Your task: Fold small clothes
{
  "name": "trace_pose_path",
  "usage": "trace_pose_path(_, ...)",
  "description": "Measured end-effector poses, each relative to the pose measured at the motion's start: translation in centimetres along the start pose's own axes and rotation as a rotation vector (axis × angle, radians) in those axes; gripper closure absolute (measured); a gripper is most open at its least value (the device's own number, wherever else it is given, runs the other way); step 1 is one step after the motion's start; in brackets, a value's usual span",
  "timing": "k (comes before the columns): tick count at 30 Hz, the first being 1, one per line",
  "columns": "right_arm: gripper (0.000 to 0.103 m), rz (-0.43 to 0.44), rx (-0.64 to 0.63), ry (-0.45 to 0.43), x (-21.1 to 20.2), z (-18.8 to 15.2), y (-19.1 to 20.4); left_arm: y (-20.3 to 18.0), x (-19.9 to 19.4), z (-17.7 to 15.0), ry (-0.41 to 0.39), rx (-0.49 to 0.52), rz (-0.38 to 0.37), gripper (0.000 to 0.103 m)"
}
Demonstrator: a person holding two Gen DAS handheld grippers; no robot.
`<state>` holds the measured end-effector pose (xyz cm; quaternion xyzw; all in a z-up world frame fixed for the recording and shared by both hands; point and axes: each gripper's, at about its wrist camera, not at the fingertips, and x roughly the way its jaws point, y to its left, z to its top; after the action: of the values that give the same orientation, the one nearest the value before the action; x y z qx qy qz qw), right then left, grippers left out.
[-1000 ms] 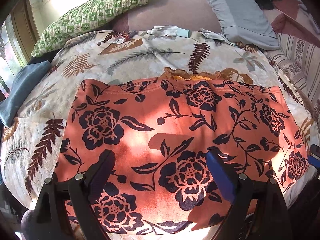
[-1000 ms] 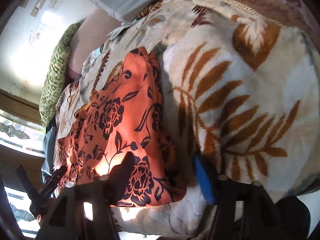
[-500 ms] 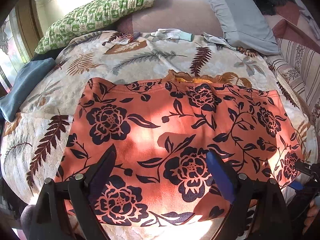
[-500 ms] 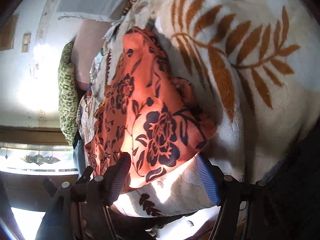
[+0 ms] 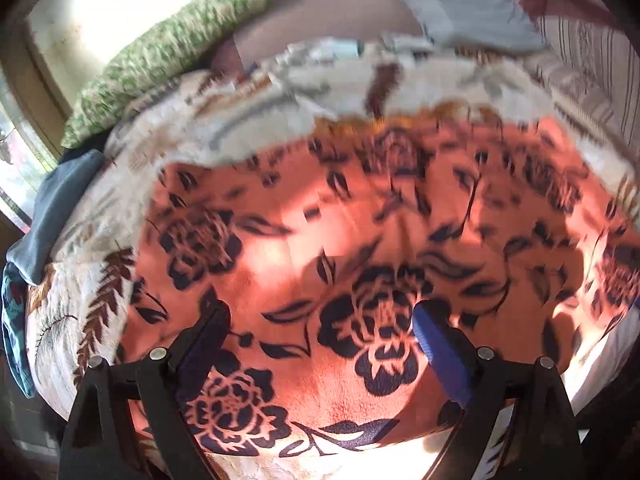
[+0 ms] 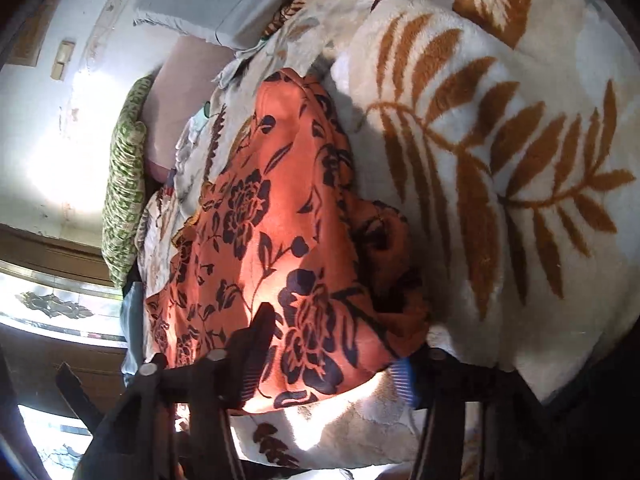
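You have one orange floral garment [image 5: 360, 240] spread on one leaf-patterned blanket [image 6: 500, 160]. Behind it you see one green checked pillow [image 5: 176, 52], one grey pillow [image 5: 460, 4] and one blue folded cloth [image 5: 56, 208]. Two grippers are yours: left gripper [image 5: 316, 320], right gripper [image 6: 328, 344].

- Orange garment [image 5: 360, 220] printed with dark navy roses and leaves, spread flat and wide across the leaf-patterned blanket.
- In the right wrist view it [image 6: 280, 240] runs from six toward eleven o'clock, its right edge bunched.
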<state>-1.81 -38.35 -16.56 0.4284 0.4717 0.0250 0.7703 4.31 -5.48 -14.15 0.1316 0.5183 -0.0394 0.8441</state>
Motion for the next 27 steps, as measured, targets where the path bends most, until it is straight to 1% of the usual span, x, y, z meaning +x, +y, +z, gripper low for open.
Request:
trace_pose_path(1, 0.038, -0.008, 0.004, -0.006, 0.2, 0.1, 0.2, 0.2, 0.9, -0.4, -0.012, -0.014, -0.011, 0.007)
trace_pose_path(2, 0.037, -0.018, -0.003, -0.011, 0.5, 0.1, 0.4, 0.4, 0.5, -0.4, -0.036, -0.024, -0.010, 0.005)
trace_pose_path(3, 0.046, -0.028, -0.024, -0.014, 0.7, 0.3, 0.8, 0.7, -0.1, -0.2, -0.030, -0.033, -0.026, 0.007)
trace_pose_path(4, 0.084, -0.052, -0.048, -0.019, 0.8, 0.5, 1.3, 1.3, -1.0, -0.2, -0.044, -0.059, -0.056, 0.009)
trace_pose_path(5, 0.088, -0.070, -0.075, -0.021, 0.6, 0.7, 2.1, 2.1, -1.9, -0.1, -0.073, -0.088, -0.078, 0.009)
trace_pose_path(7, 0.089, -0.094, -0.173, -0.052, -0.4, 0.7, 5.0, 4.1, -4.2, -0.3, -0.144, -0.147, -0.090, 0.009)
trace_pose_path(9, 0.089, -0.096, -0.275, -0.085, -1.4, 0.3, 8.9, 7.2, -6.7, -0.9, -0.217, -0.234, -0.097, 0.009)
trace_pose_path(11, 0.089, -0.092, -0.407, -0.120, -2.3, -0.9, 13.8, 10.9, -8.8, -1.6, -0.278, -0.335, -0.087, 0.009)
trace_pose_path(13, 0.089, -0.045, -0.508, -0.113, -2.3, -2.7, 18.6, 15.0, -11.1, -3.1, -0.332, -0.440, -0.050, 0.009)
trace_pose_path(15, 0.089, -0.003, -0.610, -0.090, -1.3, -5.1, 23.2, 19.3, -12.8, -4.9, -0.366, -0.536, 0.002, 0.009)
trace_pose_path(17, 0.089, 0.040, -0.688, -0.037, 0.8, -7.8, 27.1, 23.2, -13.9, -6.9, -0.380, -0.618, 0.050, 0.009)
trace_pose_path(19, 0.089, 0.063, -0.753, 0.023, 3.6, -10.6, 30.0, 26.3, -14.4, -9.2, -0.371, -0.692, 0.094, 0.009)
trace_pose_path(20, 0.089, 0.067, -0.766, 0.061, 5.5, -11.9, 31.0, 27.7, -14.3, -10.3, -0.364, -0.725, 0.113, 0.009)
trace_pose_path(21, 0.086, 0.066, -0.774, 0.107, 7.7, -13.3, 31.5, 28.7, -14.2, -11.3, -0.352, -0.756, 0.127, 0.009)
trace_pose_path(23, 0.085, 0.070, -0.758, 0.208, 12.8, -15.9, 32.0, 30.2, -13.1, -12.8, -0.312, -0.810, 0.141, 0.009)
trace_pose_path(24, 0.078, 0.096, -0.764, 0.263, 15.3, -17.3, 31.9, 30.6, -12.6, -13.5, -0.288, -0.831, 0.140, 0.009)
trace_pose_path(25, 0.065, 0.105, -0.763, 0.350, 18.1, -18.7, 31.4, 30.8, -12.2, -13.9, -0.266, -0.842, 0.136, 0.009)
trace_pose_path(26, 0.058, 0.083, -0.749, 0.415, 20.5, -19.7, 30.6, 30.6, -12.3, -14.2, -0.258, -0.839, 0.130, 0.009)
trace_pose_path(27, 0.048, 0.122, -0.740, 0.398, 20.8, -20.1, 30.2, 30.4, -12.3, -14.2, -0.265, -0.829, 0.133, 0.009)
